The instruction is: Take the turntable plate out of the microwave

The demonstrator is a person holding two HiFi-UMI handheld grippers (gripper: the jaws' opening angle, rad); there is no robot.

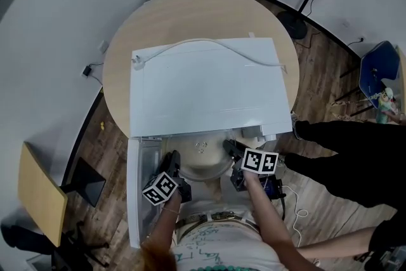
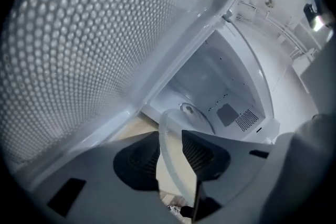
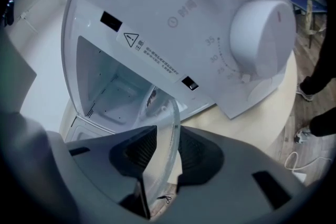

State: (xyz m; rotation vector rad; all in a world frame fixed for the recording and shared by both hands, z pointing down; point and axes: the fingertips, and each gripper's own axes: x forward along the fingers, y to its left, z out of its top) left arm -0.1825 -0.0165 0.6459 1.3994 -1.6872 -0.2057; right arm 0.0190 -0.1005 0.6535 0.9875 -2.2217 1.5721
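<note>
1. My left gripper (image 1: 172, 160) points forward and down. Its jaws squeeze the left rim of the turntable plate (image 1: 204, 168).
2. My right gripper (image 1: 231, 150) points forward and down too. Its jaws pinch the right rim.
3. Both my arms reach out in front of me, side by side.

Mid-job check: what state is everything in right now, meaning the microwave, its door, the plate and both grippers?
microwave: standing on the round table, cavity open.
door: swung wide open.
turntable plate: at the cavity's mouth, held by its rim on two sides.
left gripper: shut on the plate's rim.
right gripper: shut on the plate's rim.
</note>
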